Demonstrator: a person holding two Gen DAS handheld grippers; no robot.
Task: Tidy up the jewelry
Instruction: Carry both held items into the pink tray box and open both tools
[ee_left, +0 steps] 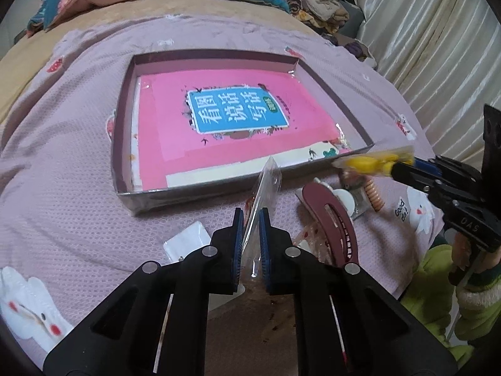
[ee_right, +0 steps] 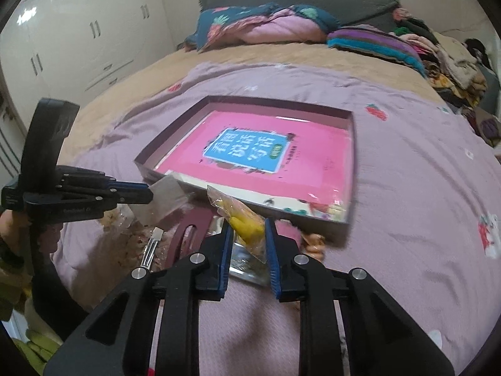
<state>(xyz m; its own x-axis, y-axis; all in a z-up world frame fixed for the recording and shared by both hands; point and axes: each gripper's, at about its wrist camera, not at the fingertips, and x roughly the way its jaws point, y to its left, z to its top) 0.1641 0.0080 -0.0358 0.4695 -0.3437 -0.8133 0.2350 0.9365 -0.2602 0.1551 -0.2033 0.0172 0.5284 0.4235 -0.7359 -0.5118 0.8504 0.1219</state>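
A shallow dark box [ee_left: 123,119] [ee_right: 352,163] lies on the bed with a pink book [ee_left: 225,125] [ee_right: 260,163] inside. My left gripper [ee_left: 250,219] is shut on a clear plastic bag [ee_left: 266,185], held just before the box's near wall; it also shows in the right wrist view [ee_right: 148,192] with the bag [ee_right: 166,200]. My right gripper [ee_right: 249,228] is shut on a clear bag with yellow pieces [ee_right: 244,222], held near the box's near edge; it also shows in the left wrist view [ee_left: 393,166] with the yellow bag [ee_left: 372,161].
A dark red hair clip [ee_left: 332,219] [ee_right: 188,228], a spiral hair tie [ee_left: 374,194], white pieces and more small packets [ee_left: 188,241] lie on the purple blanket [ee_left: 62,172] before the box. Pillows and folded clothes [ee_right: 407,47] sit at the far end of the bed.
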